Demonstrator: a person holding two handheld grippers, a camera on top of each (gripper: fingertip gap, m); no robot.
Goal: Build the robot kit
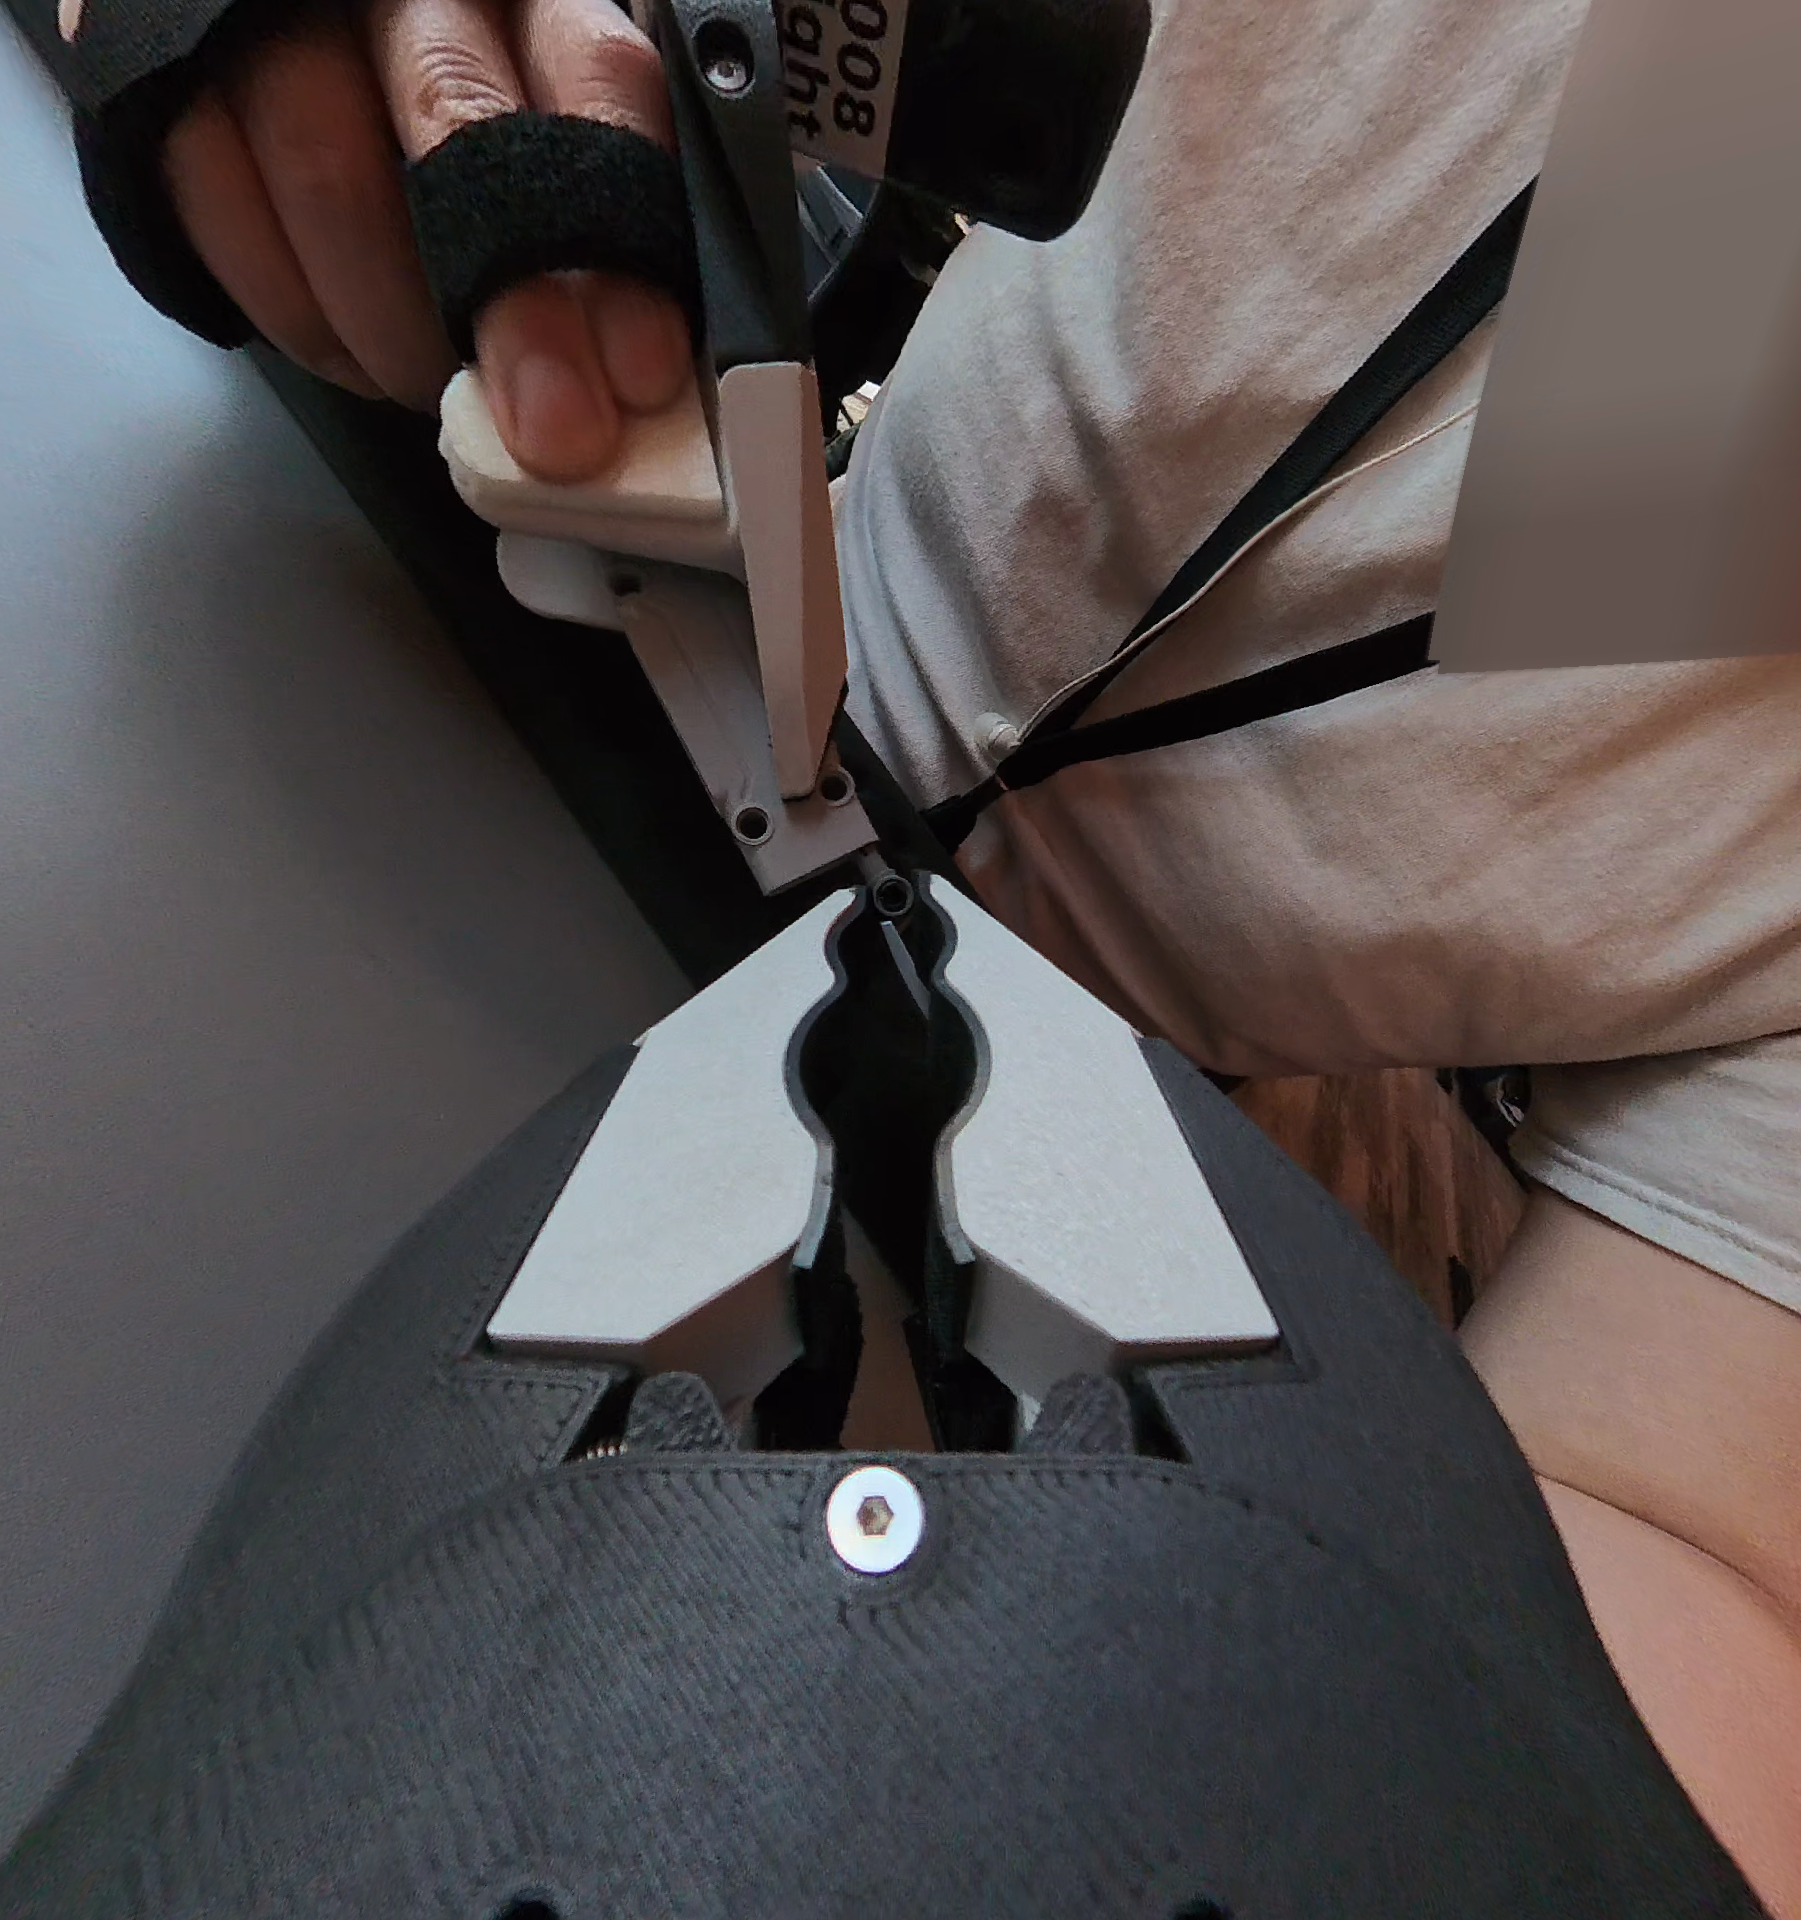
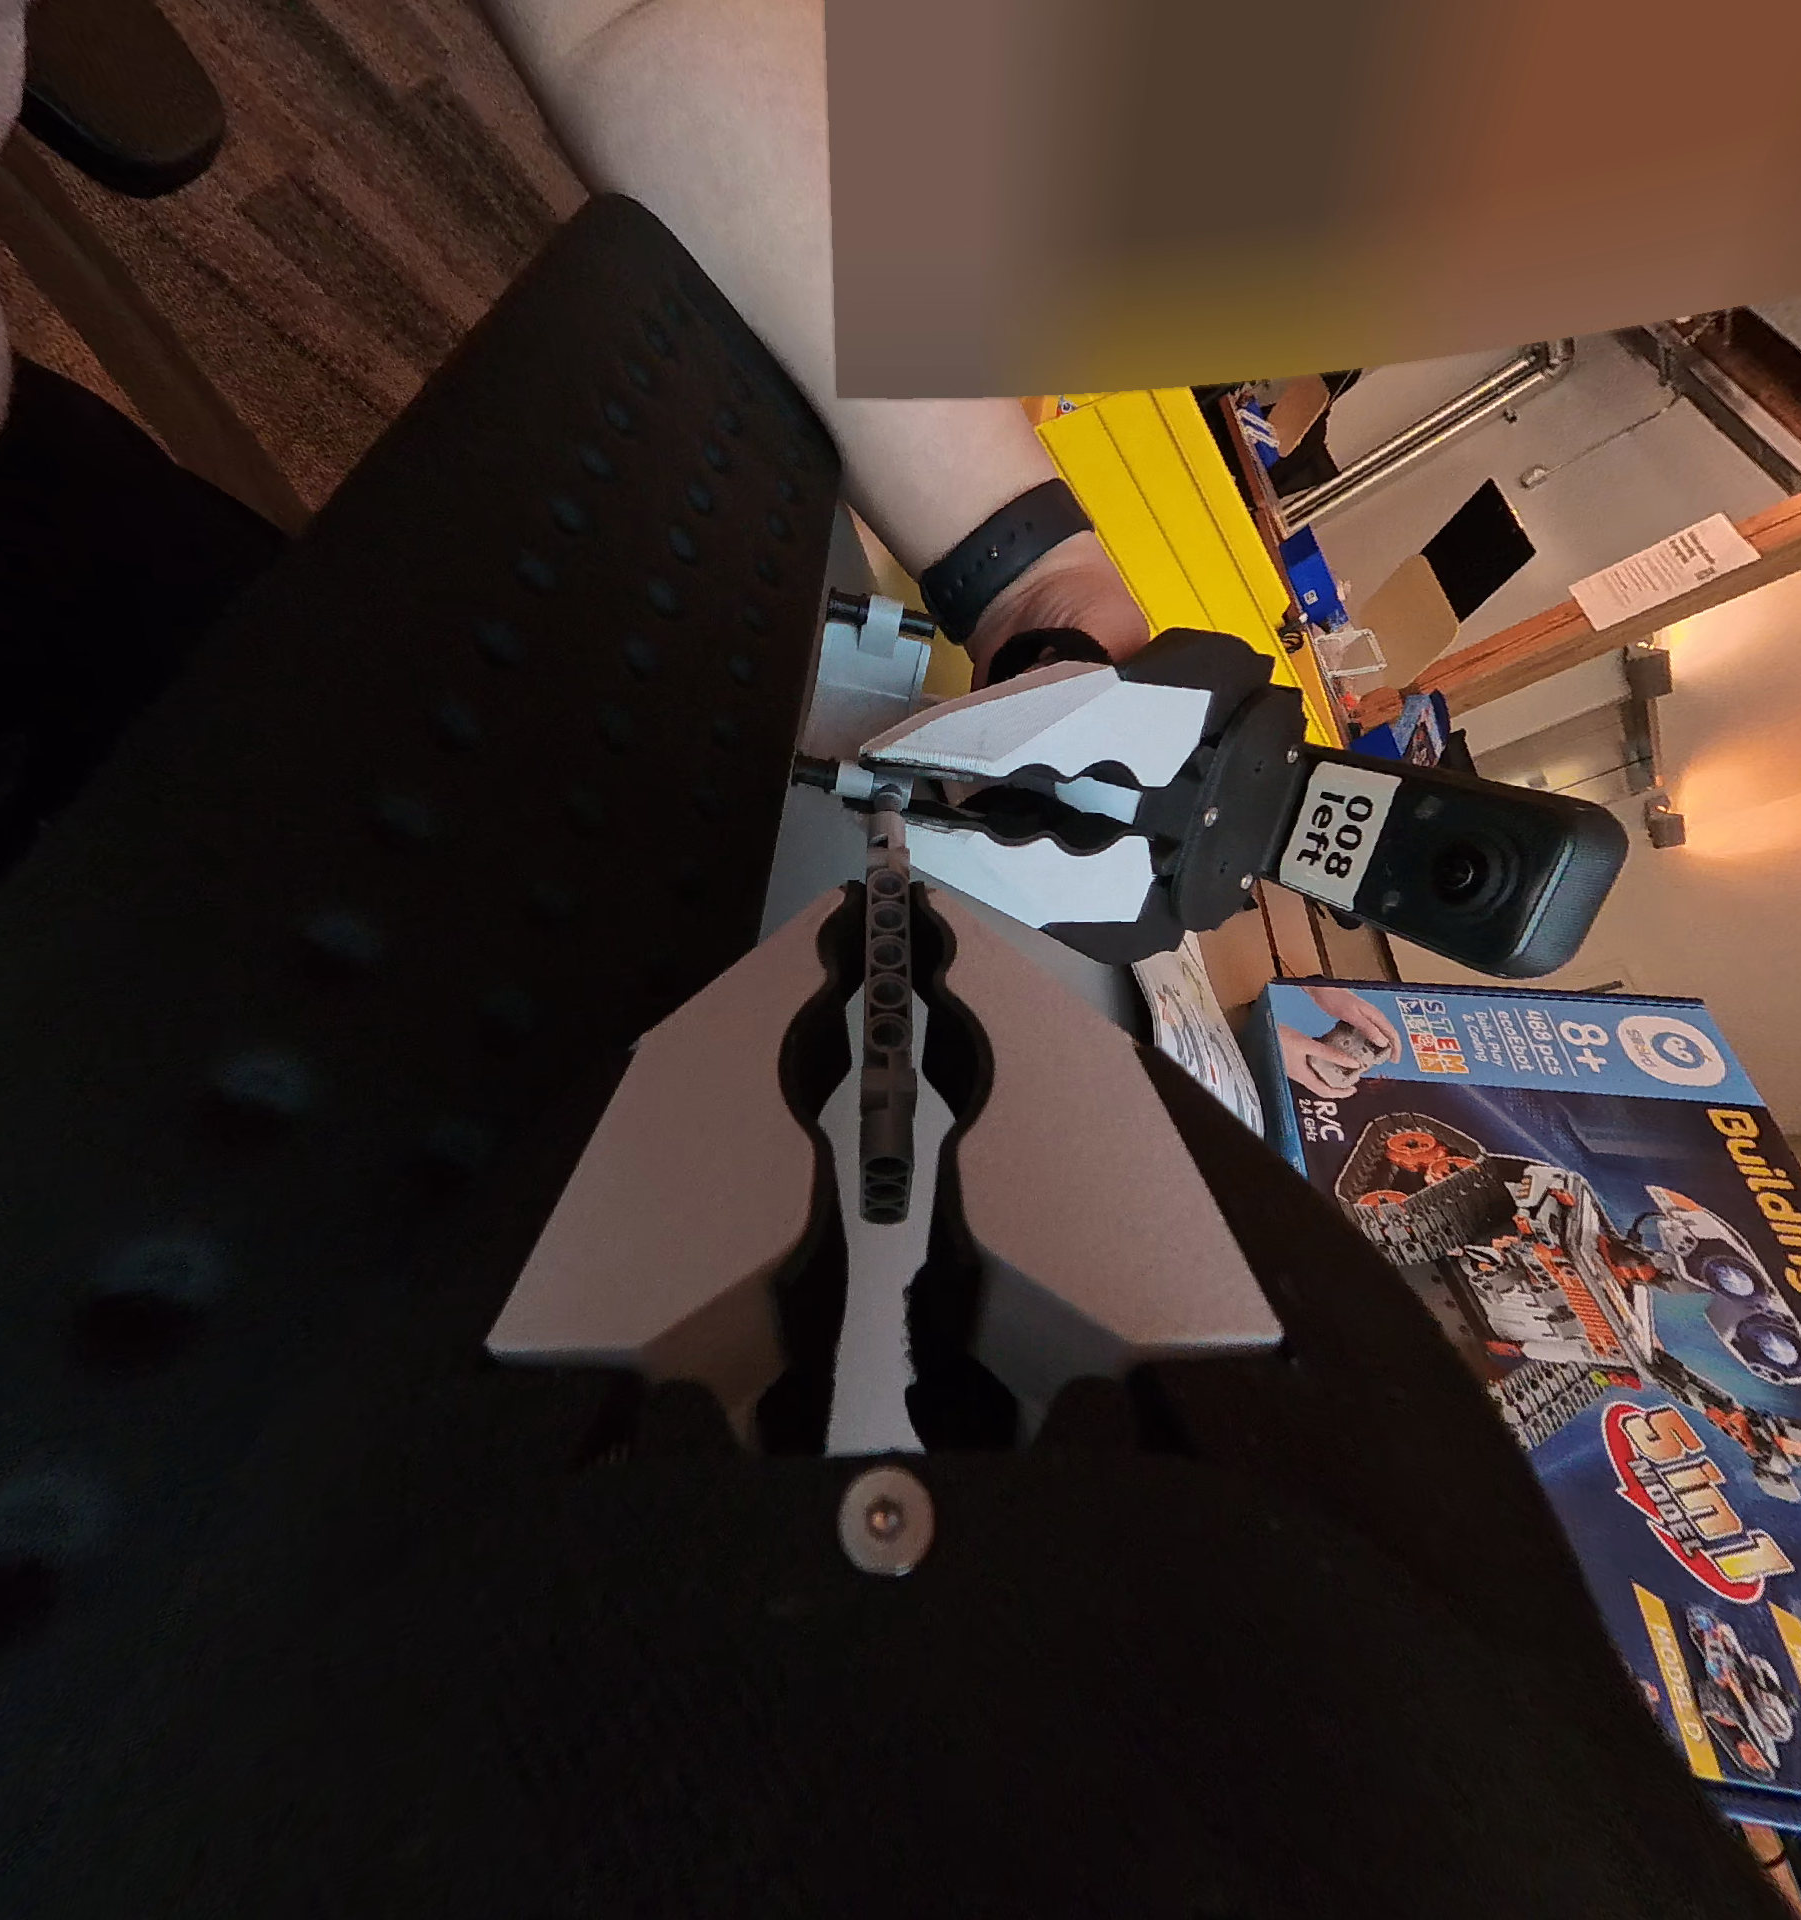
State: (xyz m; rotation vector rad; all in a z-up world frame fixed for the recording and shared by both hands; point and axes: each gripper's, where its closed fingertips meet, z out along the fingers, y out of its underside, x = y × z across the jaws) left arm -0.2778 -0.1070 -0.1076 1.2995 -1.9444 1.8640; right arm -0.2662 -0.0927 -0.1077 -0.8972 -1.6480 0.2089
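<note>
My right gripper (image 2: 885,899) is shut on a black beam with a row of holes (image 2: 885,1023), held lengthwise between its fingers. The beam's far end meets a light grey building-block assembly with black pins (image 2: 875,665). My left gripper (image 2: 891,792) is shut on that assembly's edge. In the left wrist view my left gripper (image 1: 891,912) pinches a small dark round part (image 1: 891,894). The grey assembly (image 1: 667,665) lies just beyond, next to the right gripper (image 1: 811,774), which a gloved hand (image 1: 356,239) holds.
A blue building-set box (image 2: 1602,1299) lies at the right. A black perforated panel (image 2: 563,540) fills the left. Yellow bins (image 2: 1135,488) and shelves stand behind. A grey table top (image 1: 148,779) is at the left. The person's arm and beige shirt (image 1: 1291,883) are close at the right. Less than 4 cm separates the two grippers' tips.
</note>
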